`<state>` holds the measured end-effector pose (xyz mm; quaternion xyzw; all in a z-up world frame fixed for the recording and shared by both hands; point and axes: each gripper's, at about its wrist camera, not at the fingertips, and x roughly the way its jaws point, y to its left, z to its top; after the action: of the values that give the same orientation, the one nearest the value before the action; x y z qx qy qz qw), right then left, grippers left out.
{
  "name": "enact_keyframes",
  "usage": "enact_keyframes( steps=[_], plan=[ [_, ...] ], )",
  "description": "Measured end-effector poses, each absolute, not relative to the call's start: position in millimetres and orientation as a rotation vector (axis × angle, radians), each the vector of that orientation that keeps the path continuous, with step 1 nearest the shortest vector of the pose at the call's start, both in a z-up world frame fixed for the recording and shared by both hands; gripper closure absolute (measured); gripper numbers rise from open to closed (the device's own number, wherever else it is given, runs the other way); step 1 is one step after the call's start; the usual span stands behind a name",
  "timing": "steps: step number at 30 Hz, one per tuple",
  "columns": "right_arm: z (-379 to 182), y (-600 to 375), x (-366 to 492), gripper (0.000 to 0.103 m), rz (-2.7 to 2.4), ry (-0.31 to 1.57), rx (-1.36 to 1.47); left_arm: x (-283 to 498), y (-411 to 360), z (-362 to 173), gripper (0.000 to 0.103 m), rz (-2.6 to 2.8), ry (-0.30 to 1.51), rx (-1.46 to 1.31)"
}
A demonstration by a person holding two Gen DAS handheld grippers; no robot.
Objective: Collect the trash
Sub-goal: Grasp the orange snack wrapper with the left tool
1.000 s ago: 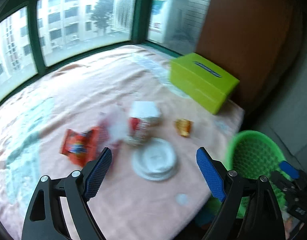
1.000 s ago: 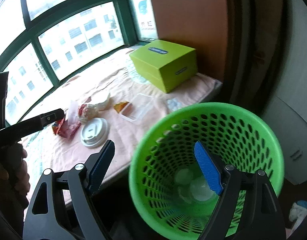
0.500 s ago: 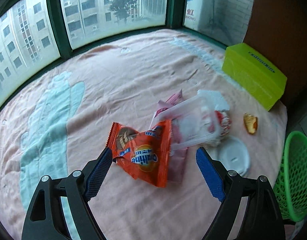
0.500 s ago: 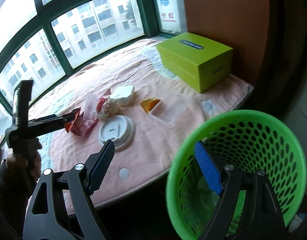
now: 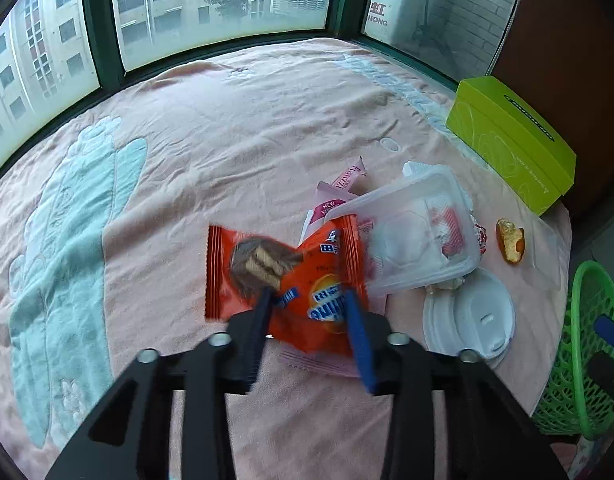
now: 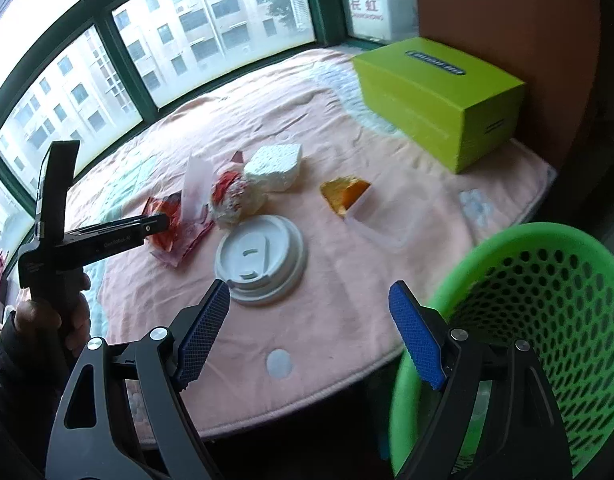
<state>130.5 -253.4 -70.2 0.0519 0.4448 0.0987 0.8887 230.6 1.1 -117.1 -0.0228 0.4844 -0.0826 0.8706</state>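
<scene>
Pink blanket, orange wrapper between left tool fingers

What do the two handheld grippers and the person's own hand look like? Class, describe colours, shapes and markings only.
Both the left gripper and the right gripper are black plastic frames with triangular cut-outs, silver pivot bolts and blue, finely textured finger pads. From the right wrist view, the left gripper's side bears small white lettering, too small to read. The person's left hand is bare, above a dark sleeve.
</scene>
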Motion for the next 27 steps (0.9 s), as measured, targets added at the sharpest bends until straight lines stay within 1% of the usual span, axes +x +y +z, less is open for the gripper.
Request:
enact_keyframes(
  steps=[2,4,5,7,13,27],
  plan=[
    [-73.9,-246.7,134.3,0.021,0.22,0.933,0.099,229.8,2.9,-118.5,0.081,-0.173,1.016,-0.051],
    [-77.5,-237.4,138.5,0.016,0.237,0.935,0.082,228.0,5.1,-118.3,0.086,-0.173,1.011,-0.052],
    [-78.8,-233.2,140.0,0.015,0.242,0.934,0.074,227.0,6.3,-117.8,0.089,-0.174,1.009,-0.053],
    [-82.2,-224.3,143.7,0.015,0.266,0.937,0.062,224.5,9.4,-116.1,0.091,-0.176,1.005,-0.06],
    [-96.3,-200.7,155.9,0.012,0.299,0.947,0.018,210.6,22.7,-104.6,0.093,-0.177,0.98,-0.094],
    [-128.8,-181.6,194.0,0.01,0.249,0.994,-0.044,183.4,39.9,-72.1,0.093,-0.187,0.916,-0.146]
  ],
)
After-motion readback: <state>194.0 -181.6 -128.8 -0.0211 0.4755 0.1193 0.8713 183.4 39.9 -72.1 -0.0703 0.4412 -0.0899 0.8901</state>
